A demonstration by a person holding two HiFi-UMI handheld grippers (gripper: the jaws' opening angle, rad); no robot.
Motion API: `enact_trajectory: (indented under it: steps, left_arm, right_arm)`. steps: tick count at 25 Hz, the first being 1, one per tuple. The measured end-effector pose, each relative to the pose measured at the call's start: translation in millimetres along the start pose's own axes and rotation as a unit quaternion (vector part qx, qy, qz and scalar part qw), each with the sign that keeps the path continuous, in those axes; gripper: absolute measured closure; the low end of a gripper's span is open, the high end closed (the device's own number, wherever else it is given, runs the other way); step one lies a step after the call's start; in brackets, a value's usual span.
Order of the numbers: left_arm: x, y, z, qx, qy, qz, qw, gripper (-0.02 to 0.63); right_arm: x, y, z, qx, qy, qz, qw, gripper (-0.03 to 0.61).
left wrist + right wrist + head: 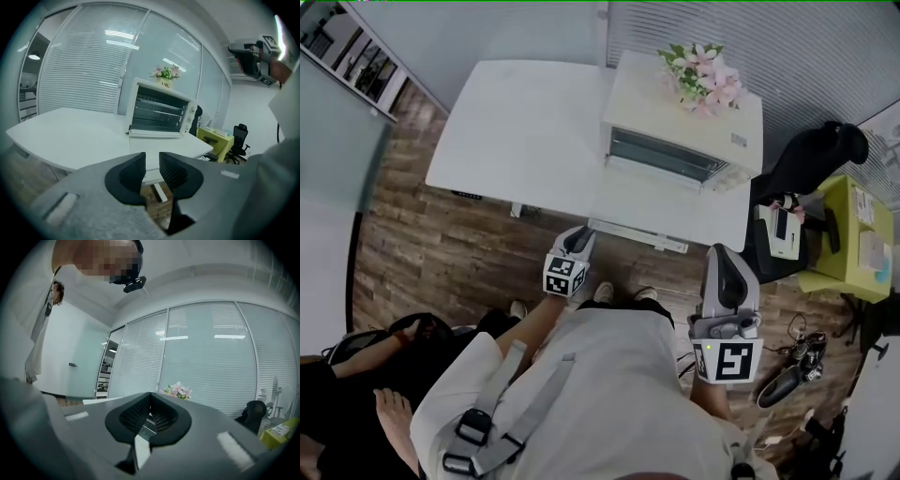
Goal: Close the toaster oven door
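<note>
White table (516,131) before window blinds (84,75): toaster oven (675,141) at far side, door (661,175) folded down; left claw (152,157) parted, empty, seemingly readied for it; right claw (150,397) closed, idle.

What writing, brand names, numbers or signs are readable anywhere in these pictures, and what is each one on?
No text can be read here.
Flower pot: dark print, too small to read.
Toaster oven: small label on its top, too blurred to read.
Left gripper and right gripper: black-and-white square markers on their cubes, patterns rather than letters.
</note>
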State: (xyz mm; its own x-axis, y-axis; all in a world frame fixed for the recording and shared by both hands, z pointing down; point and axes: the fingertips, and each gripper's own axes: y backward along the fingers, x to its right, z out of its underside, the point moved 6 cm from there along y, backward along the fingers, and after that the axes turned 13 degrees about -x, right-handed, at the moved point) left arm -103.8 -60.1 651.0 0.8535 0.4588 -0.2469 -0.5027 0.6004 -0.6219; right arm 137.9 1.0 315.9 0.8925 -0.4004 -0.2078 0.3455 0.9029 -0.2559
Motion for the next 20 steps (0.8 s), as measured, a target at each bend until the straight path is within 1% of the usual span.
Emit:
enact_trajectory:
  steps: [4,9,14,20]
  left_arm:
    - [-9,-19,30,-0.05,0.018,0.001,0.9986,0.506]
    - [-13,-40,54,-0.086,0.011,0.002,0.9962,0.5]
    - [-21,-58,67,-0.108,0.017,-0.011,0.994,0.5]
    - [-23,-77,74,-0.116,0.011,-0.006,0.9931,0.491]
  right_arm:
    - [5,-5,0,-0.003,-0.001,-0.001,1.0,0.572]
    - [11,-9,2,-0.003,-0.003,0.003,1.0,0.572]
    - [14,-10,6,-0.008,-0.006,0.003,1.0,0.572]
    - [15,-13,9,-0.01,-0.011,0.003,1.0,0.572]
